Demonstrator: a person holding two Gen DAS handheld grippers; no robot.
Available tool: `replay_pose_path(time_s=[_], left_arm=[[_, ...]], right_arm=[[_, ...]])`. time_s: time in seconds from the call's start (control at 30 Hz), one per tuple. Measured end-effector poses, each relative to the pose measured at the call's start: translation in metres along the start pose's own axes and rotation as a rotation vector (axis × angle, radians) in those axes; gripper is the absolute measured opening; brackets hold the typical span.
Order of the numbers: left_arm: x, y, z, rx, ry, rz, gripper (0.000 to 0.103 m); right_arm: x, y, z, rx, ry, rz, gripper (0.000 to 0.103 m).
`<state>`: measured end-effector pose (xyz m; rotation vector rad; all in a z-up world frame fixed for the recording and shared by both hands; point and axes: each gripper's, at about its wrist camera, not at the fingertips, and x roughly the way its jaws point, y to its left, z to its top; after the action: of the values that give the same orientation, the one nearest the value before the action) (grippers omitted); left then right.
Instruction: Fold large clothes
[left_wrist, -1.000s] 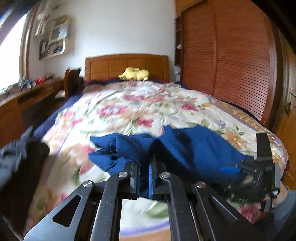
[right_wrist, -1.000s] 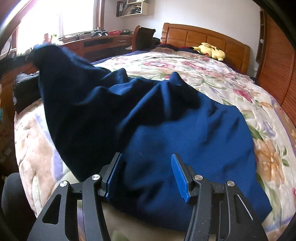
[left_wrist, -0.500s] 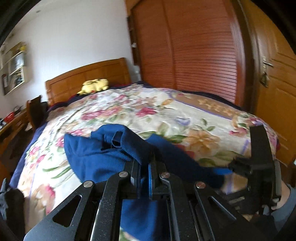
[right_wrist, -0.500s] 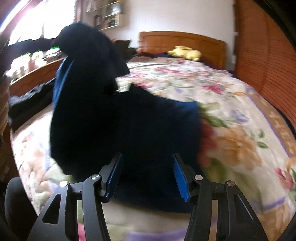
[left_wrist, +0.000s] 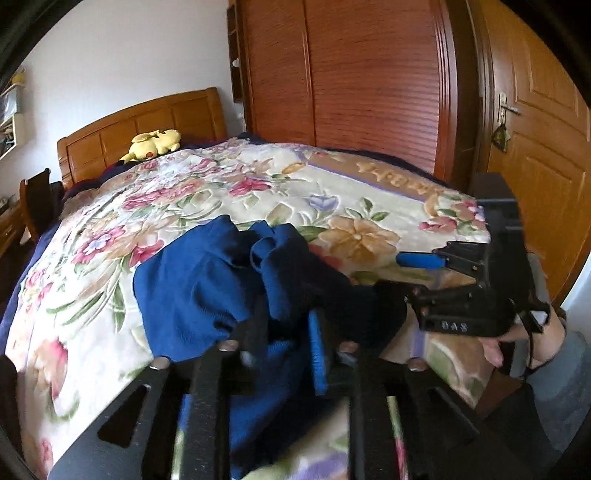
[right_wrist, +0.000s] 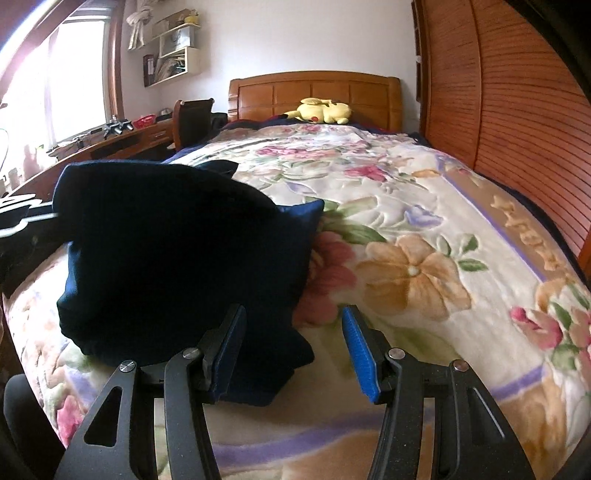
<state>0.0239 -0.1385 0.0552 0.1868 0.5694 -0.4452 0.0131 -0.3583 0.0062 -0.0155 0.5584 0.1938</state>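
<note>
On my left wrist view, my left gripper (left_wrist: 286, 343) sits nearest, its fingers a little apart with blue cloth bunched between them; the frame is blurred there, so I cannot tell whether the pads actually pinch the fabric. The sweater (left_wrist: 207, 280) is a crumpled navy heap on the blanket (left_wrist: 92, 266), lying at the foot end of the bed, far from the headboard (left_wrist: 140, 125). A fold of it rises in a ridge just beyond my left fingers.

To the right of the sweater I see my right gripper (left_wrist: 421, 260) from the side, one blue pad pointing toward the heap, with a hand (left_wrist: 517, 343) under its black body.

From the right wrist view, the right gripper (right_wrist: 295, 354) stands with its fingers wide apart, holding nothing. Its left pad (right_wrist: 229, 347) lies over the near edge of the sweater (right_wrist: 177, 258); its right pad (right_wrist: 360, 354) is over bare blanket (right_wrist: 424, 229). The sweater is mounded and dark here, on the side of the bed toward the desk (right_wrist: 122, 140).

Farther off, the floral blanket runs up to the headboard (right_wrist: 314, 88), where a yellow plush (right_wrist: 325, 110) lies against it. A chair (right_wrist: 192, 118) stands left of the headboard, shelves (right_wrist: 173, 59) hang above that, and a slatted wardrobe (right_wrist: 509, 103) lines the right.
</note>
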Motion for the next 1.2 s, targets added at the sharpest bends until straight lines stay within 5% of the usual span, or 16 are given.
replay_pose_path(time_s=[0.13,0.6,1.2], left_arm=[[-0.022,0.011,-0.013,-0.045,-0.029,0.005,0.074],[-0.039,0.072,-0.079,-0.154,-0.015,0.176,0.076],[-0.044,0.093,-0.100,-0.198,-0.008,0.196,0.076]], right_arm=[[-0.006,0.001,0.000,-0.009,-0.021,0.003,0.056],[-0.022,-0.004,0.026,-0.026,-0.118,-0.099,0.056],[0.002,0.046,0.035,-0.106,-0.089,0.099,0.057]])
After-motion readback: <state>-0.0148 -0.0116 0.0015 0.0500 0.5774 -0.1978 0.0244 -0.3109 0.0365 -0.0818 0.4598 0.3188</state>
